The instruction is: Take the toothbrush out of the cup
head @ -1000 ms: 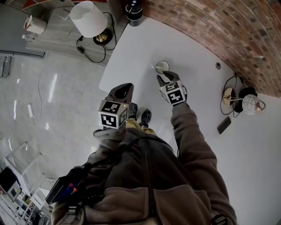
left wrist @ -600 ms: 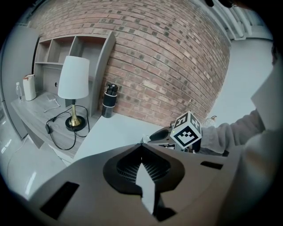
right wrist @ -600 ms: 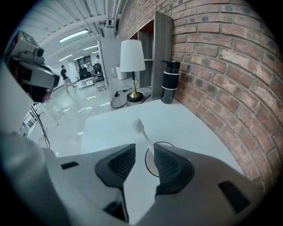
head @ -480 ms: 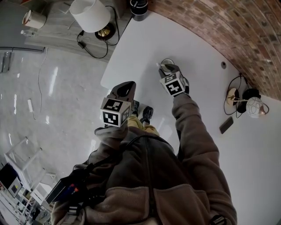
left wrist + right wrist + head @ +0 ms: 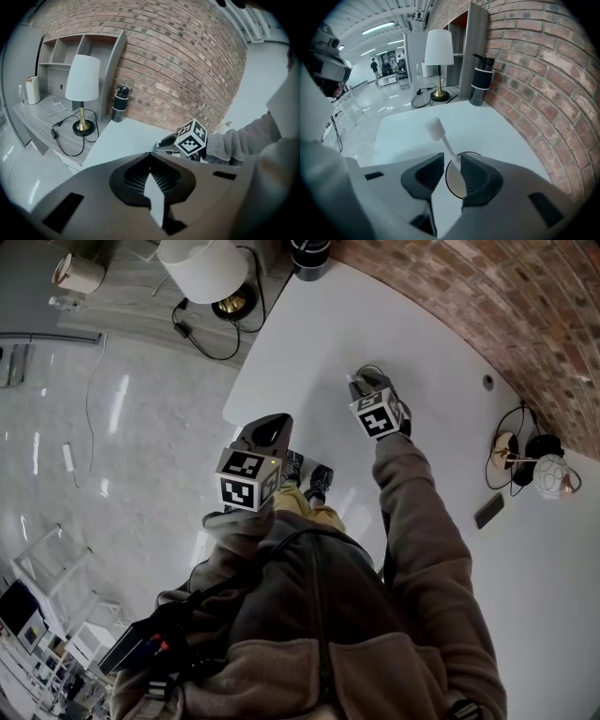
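Note:
A white toothbrush (image 5: pixel 440 137) leans out of a round cup (image 5: pixel 457 183) on the white table (image 5: pixel 487 126), bristle head up and to the left. My right gripper (image 5: pixel 451 161) stands open just above the cup's rim. The brush handle rises between its jaws, close to the right one. In the head view this gripper (image 5: pixel 367 383) covers most of the cup (image 5: pixel 365 371). My left gripper (image 5: pixel 270 425) hangs off the table's near edge, above the person's shoes. Its jaws are shut on nothing (image 5: pixel 150 161). Beyond it shows the right gripper's marker cube (image 5: pixel 192 138).
A white-shaded lamp (image 5: pixel 202 263) and a black tumbler (image 5: pixel 309 254) stand at the far end by the brick wall (image 5: pixel 487 296). On the right of the table lie a dark phone (image 5: pixel 488 511) and a small lamp with cables (image 5: pixel 514 448). The table's left edge (image 5: pixel 246 381) drops to the floor.
My right gripper has sunk onto the cup, and the toothbrush, which stuck out to the cup's left before, now stands between its jaws. The left gripper has hardly moved.

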`<state>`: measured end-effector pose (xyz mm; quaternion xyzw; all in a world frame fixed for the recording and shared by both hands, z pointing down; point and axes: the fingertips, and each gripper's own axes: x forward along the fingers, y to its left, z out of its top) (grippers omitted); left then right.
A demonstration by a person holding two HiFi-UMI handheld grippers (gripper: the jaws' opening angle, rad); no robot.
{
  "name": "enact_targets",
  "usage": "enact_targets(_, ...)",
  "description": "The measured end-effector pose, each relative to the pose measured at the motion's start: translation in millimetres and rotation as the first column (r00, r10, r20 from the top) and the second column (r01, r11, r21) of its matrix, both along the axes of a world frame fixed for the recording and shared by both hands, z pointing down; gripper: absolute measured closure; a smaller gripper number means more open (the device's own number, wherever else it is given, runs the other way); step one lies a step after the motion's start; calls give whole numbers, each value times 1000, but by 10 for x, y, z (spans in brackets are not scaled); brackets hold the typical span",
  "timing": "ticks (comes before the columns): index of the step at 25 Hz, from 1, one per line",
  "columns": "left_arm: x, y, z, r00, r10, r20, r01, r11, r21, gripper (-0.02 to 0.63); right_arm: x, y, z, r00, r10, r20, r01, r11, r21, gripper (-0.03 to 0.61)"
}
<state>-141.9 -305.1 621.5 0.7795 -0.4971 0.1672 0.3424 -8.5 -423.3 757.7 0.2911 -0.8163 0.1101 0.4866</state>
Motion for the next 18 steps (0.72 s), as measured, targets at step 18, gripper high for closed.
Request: enact_targets(18, 88, -86, -208, 999, 35, -10, -34, 998, 49, 609, 74, -114, -751, 985, 99, 138, -120, 981, 152, 529)
